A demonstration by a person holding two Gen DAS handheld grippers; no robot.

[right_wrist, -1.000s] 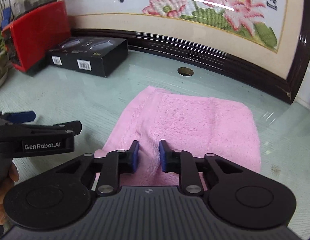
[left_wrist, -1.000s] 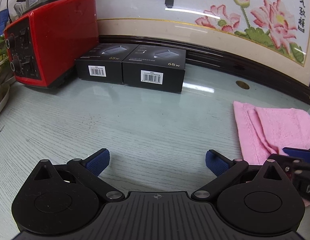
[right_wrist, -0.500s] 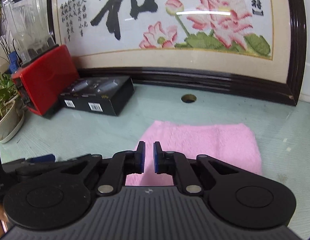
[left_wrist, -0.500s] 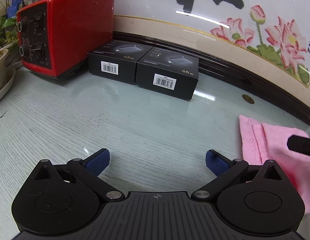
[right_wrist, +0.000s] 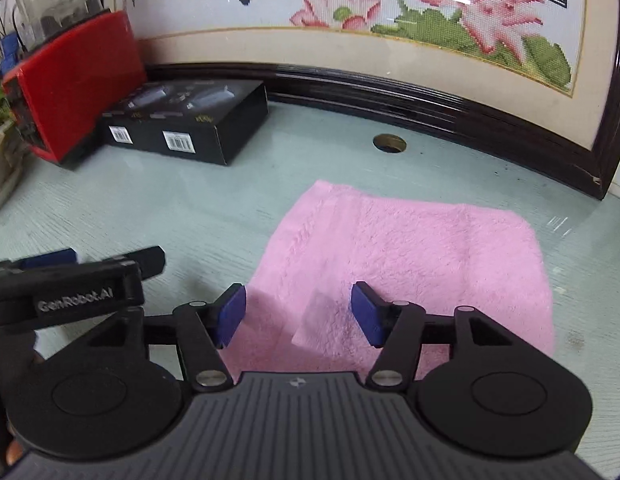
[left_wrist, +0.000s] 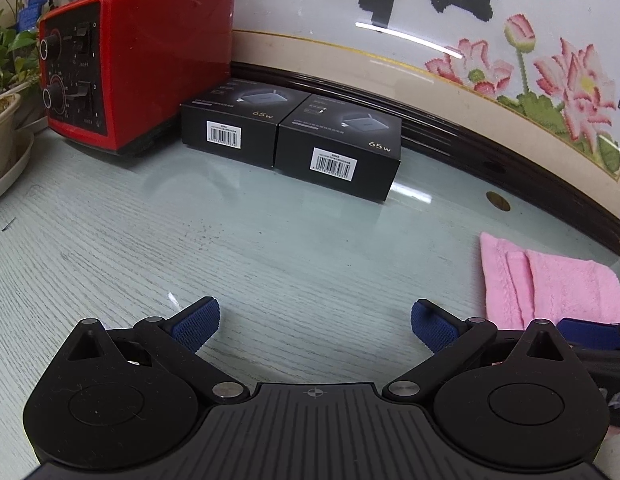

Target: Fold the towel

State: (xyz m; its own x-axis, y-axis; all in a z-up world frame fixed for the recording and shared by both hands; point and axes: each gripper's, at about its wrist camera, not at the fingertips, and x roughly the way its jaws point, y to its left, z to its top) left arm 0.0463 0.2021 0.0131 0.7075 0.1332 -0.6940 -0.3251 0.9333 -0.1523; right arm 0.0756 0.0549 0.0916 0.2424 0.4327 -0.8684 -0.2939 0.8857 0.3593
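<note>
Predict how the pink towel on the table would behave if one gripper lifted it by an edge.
The pink towel is fluffy cloth lying in soft folded layers, so it would probably droop and unfold rather than stay flat. It looks thin, so likely light. Its fuzzy pile should grip well, though pushed across the glossy table it may bunch up.

Left gripper (left_wrist: 314,322): black linkage arms, blue textured pads, silver pivot screws, ribbed grey body. Right gripper (right_wrist: 298,314): same build. White "GenRobot.AI" lettering on the left gripper's side.

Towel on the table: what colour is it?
The towel is plain pink, seen best in the right wrist view.
</note>
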